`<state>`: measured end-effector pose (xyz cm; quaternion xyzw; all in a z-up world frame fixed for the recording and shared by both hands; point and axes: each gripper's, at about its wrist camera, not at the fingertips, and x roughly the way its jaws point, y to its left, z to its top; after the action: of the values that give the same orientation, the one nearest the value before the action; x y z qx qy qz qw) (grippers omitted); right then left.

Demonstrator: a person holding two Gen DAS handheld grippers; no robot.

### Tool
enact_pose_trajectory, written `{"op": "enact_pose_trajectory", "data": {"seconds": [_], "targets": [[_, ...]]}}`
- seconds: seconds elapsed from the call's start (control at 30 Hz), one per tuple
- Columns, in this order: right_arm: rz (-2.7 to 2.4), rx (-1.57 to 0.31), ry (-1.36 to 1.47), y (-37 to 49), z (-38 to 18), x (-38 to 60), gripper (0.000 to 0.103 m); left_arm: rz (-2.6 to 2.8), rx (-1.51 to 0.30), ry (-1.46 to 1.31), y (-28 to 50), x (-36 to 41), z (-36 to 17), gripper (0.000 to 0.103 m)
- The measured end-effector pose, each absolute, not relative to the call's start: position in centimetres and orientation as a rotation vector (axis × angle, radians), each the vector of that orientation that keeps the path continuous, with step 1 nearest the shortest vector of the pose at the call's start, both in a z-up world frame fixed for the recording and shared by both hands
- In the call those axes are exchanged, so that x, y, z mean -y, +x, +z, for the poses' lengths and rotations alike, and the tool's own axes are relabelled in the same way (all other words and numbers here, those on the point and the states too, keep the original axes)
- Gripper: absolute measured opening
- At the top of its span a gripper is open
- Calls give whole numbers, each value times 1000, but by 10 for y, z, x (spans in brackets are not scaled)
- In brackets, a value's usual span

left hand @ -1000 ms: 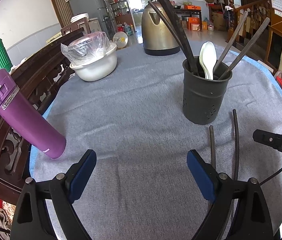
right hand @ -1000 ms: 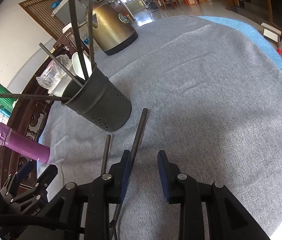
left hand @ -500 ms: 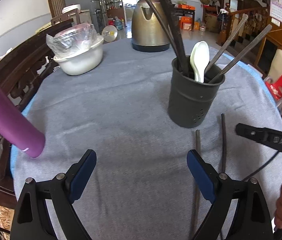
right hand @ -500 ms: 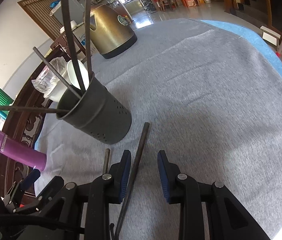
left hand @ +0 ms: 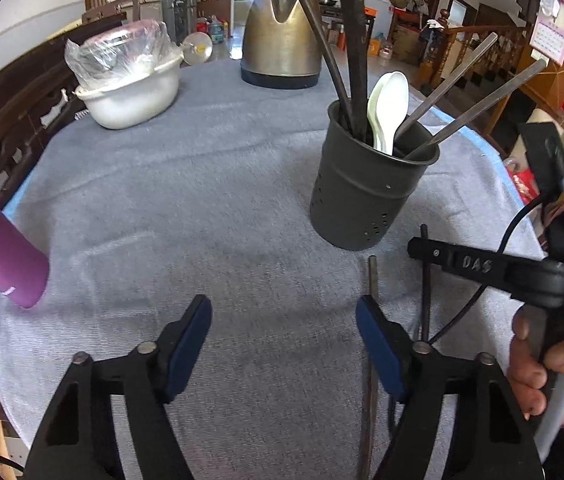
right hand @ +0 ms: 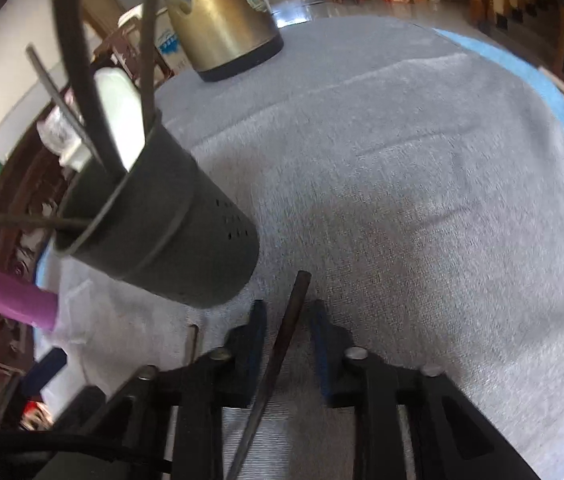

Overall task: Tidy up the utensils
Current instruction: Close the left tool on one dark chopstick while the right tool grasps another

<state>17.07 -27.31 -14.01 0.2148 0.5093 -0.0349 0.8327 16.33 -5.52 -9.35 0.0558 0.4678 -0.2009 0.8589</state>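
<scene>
Nubby grey tablecloth point(right hand: 421, 168); slim dark chopstick point(right hand: 289, 320) between right gripper's point(right hand: 287, 340) narrowing blue pads, left gripper point(left hand: 283, 340) agape.

A dark perforated utensil holder point(left hand: 365, 192) stands upright on the grey cloth, holding white spoons point(left hand: 387, 108) and several leaning dark chopsticks. Two more dark chopsticks point(left hand: 371, 280) lie flat and roughly parallel on the cloth just beside its base.
</scene>
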Motion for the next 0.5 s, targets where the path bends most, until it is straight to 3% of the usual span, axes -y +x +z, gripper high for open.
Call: {"op": "enact_pose_trajectory", "data": {"seconds": [0.17, 0.5], "targets": [[-63, -1069, 358, 167, -139, 271, 12, -490, -1037, 81, 168, 61, -98, 56], [-67, -1085, 245, 142, -141, 283, 12, -573, -1107, 96, 179, 97, -111, 55]]}}
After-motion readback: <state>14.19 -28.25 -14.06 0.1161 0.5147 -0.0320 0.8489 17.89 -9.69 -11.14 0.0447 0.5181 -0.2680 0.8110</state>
